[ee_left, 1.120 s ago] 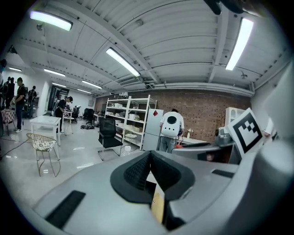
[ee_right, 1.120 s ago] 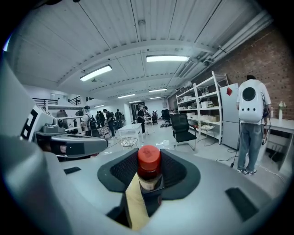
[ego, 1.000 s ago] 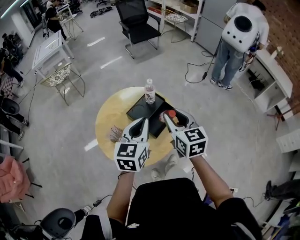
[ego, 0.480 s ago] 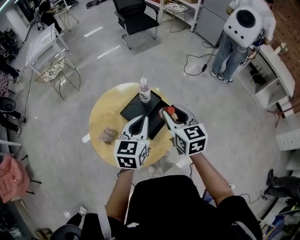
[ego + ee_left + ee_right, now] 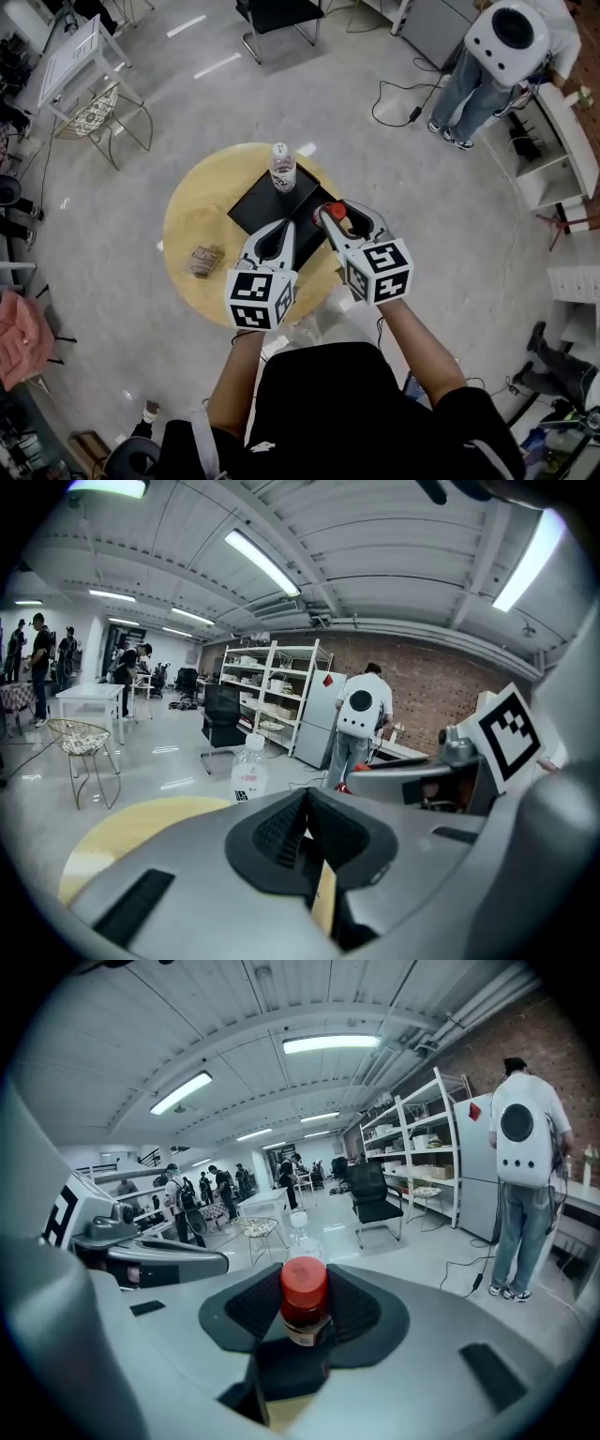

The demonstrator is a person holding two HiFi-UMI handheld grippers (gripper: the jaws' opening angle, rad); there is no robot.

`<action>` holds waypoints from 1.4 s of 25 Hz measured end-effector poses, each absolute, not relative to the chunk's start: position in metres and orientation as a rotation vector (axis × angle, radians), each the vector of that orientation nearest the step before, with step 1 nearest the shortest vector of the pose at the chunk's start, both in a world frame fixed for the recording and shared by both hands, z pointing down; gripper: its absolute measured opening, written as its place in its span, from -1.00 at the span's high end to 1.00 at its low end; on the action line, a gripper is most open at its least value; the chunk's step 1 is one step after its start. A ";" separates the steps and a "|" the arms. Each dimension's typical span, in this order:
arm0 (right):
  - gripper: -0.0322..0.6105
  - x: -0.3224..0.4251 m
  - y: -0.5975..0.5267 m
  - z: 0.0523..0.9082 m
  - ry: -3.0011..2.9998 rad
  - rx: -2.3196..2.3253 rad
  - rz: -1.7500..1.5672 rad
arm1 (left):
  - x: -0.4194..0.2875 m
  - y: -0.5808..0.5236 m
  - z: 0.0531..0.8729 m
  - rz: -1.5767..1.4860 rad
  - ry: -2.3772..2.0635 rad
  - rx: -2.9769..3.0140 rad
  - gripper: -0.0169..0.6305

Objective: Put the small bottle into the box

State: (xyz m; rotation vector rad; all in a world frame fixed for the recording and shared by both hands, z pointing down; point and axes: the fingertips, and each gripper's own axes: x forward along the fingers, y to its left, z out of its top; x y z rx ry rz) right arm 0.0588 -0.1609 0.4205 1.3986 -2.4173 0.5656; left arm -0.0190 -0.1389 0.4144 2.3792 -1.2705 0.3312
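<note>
Wooden counter (image 5: 192, 220) is round with no raised rim that I can see, so a bottle dropped early could roll off. On it lies the black box (image 5: 258, 202), with a tall water bottle (image 5: 282, 169) at its far corner, upper middle of the head view. A careless reach could tip that over.

My right fingers (image 5: 367, 1314) clamp the small bottle (image 5: 304, 1299) just under its red cap, near the box's right corner. Gripped that high, it might swing or slip. My left fingers (image 5: 281, 832) are closed on nothing.

I cannot tell the box's depth or whether the water bottle stands inside it. My fingers hide the small bottle's lower half.
</note>
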 end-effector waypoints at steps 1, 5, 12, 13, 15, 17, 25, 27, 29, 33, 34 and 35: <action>0.47 0.060 -0.164 0.425 -2.411 1.391 0.575 | -0.018 -0.141 0.419 0.335 -1.270 2.367 0.91; 0.47 0.062 -0.174 0.447 -2.387 1.353 0.600 | -0.019 -0.150 0.437 0.348 -1.280 2.313 0.91; 0.47 0.067 -0.191 0.487 -2.340 1.293 0.635 | -0.015 -0.165 0.469 0.372 -1.285 2.244 0.91; 0.47 0.067 -0.193 0.492 -2.333 1.283 0.641 | -0.014 -0.167 0.473 0.376 -1.284 2.234 0.91; 0.47 0.068 -0.197 0.501 -2.325 1.264 0.654 | -0.013 -0.170 0.481 0.382 -1.285 2.218 0.91; 0.47 0.067 -0.200 0.511 -2.319 1.245 0.662 | -0.013 -0.173 0.489 0.386 -1.289 2.203 0.91; 0.47 0.060 -0.211 0.544 -2.288 1.175 0.686 | -0.018 -0.182 0.518 0.415 -1.296 2.132 0.91; 0.47 0.060 -0.217 0.552 -2.276 1.165 0.688 | -0.017 -0.186 0.525 0.422 -1.292 2.118 0.91; 0.47 0.061 -0.222 0.560 -2.263 1.158 0.688 | -0.016 -0.188 0.532 0.429 -1.288 2.101 0.91; 0.47 0.063 -0.230 0.574 -2.247 1.143 0.703 | -0.012 -0.187 0.546 0.435 -1.277 2.061 0.91; 0.47 0.062 -0.232 0.578 -2.245 1.141 0.706 | -0.011 -0.187 0.549 0.440 -1.273 2.057 0.91; 0.47 0.060 -0.233 0.581 -2.243 1.137 0.707 | -0.012 -0.187 0.552 0.445 -1.272 2.054 0.91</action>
